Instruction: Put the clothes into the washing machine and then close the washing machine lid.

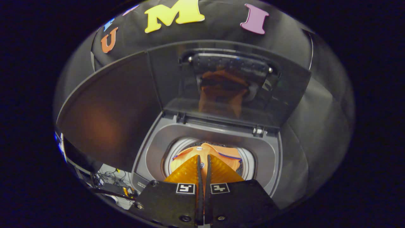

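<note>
Clothes (205,152), an orange garment with a thin dark trim line, hang at the mouth of the washer drum (248,164), directly ahead of the gripper (204,160) and reaching back between its fingers. The fingers stand almost together with only a narrow slit between them, and a strip of the orange cloth shows in that slit, so the gripper looks clenched on the garment, though the actual contact of the pads is hard to make out. The gripper points down and forward into the washer (269,158), its axis in line with the middle of the round opening, so the garment lies straight below and beyond the fingertips, already over the drum and not over the grey rim. The lid (227,85) stands upright behind the opening, hinged at the far edge, its glass reflecting the orange cloth; it is beyond the garment along the same line. By my judgement the loading step is nearly complete: releasing here should let the garment fall inside, after which the lid, well above and behind, must be pulled forward and down.
</note>
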Demonstrator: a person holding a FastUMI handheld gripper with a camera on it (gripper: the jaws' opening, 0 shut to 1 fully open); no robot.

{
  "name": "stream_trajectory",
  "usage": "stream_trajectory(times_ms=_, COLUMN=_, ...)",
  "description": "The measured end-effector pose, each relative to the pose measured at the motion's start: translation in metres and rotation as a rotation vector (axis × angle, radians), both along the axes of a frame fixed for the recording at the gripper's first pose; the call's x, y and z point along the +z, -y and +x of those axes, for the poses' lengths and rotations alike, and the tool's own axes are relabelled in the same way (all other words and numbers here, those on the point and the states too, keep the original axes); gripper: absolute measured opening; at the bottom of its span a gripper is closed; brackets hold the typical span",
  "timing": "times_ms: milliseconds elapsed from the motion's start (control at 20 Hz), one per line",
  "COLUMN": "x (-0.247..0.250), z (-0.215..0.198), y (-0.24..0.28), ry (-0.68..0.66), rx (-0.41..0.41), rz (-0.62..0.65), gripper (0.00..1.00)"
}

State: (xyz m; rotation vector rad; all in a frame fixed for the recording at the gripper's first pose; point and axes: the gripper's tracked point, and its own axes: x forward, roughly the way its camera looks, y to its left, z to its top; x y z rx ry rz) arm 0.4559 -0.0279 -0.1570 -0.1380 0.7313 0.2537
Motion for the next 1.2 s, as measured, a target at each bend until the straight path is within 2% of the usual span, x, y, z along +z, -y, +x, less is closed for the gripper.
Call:
stream_trajectory(times_ms=150, x=-0.033, z=-0.007, y=0.006, ry=-0.109, rx=-0.058, rz=0.026, gripper=0.05)
stream_trajectory(times_ms=300, x=-0.042, z=-0.011, y=0.009, ry=-0.167, rx=-0.098, rz=0.058, gripper=0.05)
stream_trajectory(times_ms=700, x=-0.040, z=-0.012, y=0.011, ry=-0.188, rx=-0.109, rz=0.005, gripper=0.05)
stream_trajectory(times_ms=950, x=-0.038, z=-0.010, y=0.014, ry=-0.177, rx=-0.125, rz=0.007, gripper=0.11)
stream_trajectory(times_ms=1150, x=-0.030, z=-0.010, y=0.019, ry=-0.138, rx=-0.137, rz=-0.004, gripper=0.64)
stream_trajectory(times_ms=1200, x=-0.027, z=-0.010, y=0.022, ry=-0.128, rx=-0.144, rz=-0.011, gripper=0.67)
